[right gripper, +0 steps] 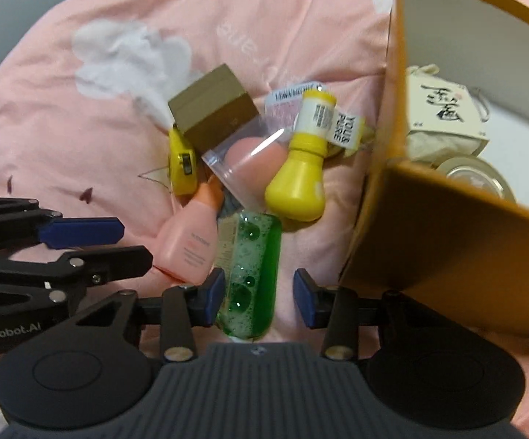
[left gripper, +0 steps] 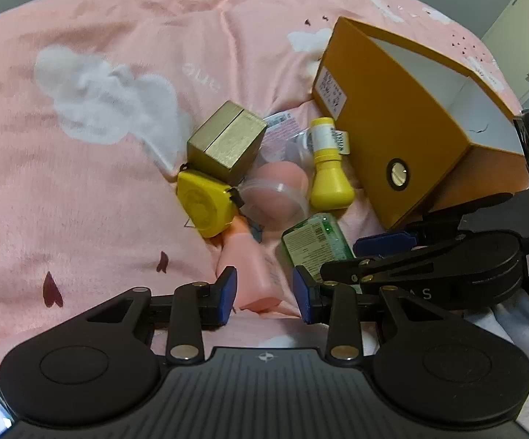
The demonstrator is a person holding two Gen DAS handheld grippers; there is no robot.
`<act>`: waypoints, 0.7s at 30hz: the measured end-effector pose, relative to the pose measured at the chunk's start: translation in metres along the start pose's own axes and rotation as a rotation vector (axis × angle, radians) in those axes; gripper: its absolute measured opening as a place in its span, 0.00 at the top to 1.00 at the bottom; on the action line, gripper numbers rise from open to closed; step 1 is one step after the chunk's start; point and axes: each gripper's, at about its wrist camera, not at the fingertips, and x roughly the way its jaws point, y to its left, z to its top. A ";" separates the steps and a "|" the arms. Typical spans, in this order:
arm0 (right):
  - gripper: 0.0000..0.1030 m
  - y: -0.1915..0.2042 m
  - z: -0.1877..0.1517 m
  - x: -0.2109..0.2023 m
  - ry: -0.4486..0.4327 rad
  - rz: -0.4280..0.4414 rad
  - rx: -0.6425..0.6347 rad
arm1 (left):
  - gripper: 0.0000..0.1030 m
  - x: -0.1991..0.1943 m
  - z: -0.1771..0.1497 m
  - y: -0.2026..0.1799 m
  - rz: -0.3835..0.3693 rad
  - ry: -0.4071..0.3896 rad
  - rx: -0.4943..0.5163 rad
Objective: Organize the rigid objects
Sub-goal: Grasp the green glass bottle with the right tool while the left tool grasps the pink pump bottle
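Bottles and small boxes are lying in a loose heap on the pink blanket [left gripper: 81, 190], ahead of both sets of jaws. In the left wrist view the pink bottle [left gripper: 251, 267] is lying with its base between the spread fingers of the left gripper [left gripper: 265, 291], and its neck is running under the yellow tape measure [left gripper: 206, 203], so the cap is hidden. The green bottle [right gripper: 249, 274] is lying lengthwise between the released jaws of the right gripper [right gripper: 259, 300], nearer the left pad; whether that pad is touching it is hard to tell. Beyond the jaws, the yellow bottle [right gripper: 301, 175] is resting against a clear bag holding a pink sponge [right gripper: 249, 157], and the gold box [right gripper: 213, 109] is covering part of the tape measure.

Both grippers are pointing forward side by side, each showing at the edge of the other's view.

Right of the right jaws, the orange box [right gripper: 447, 241] is standing open, its near wall cutting off a white pouch [right gripper: 443, 117] and a round tin [right gripper: 476, 179] inside. Bare blanket is spreading wide to the left of the heap.
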 end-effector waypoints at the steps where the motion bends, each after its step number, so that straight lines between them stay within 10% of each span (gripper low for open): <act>1: 0.58 -0.001 0.001 0.003 0.007 0.005 0.003 | 0.60 0.001 0.001 0.001 0.002 0.005 -0.003; 12: 0.71 -0.010 0.002 0.013 0.022 0.106 0.060 | 0.58 0.011 0.007 0.004 0.005 0.043 -0.018; 21: 0.72 0.009 -0.013 -0.038 -0.111 -0.053 -0.059 | 0.42 0.041 0.019 0.003 0.020 0.113 -0.056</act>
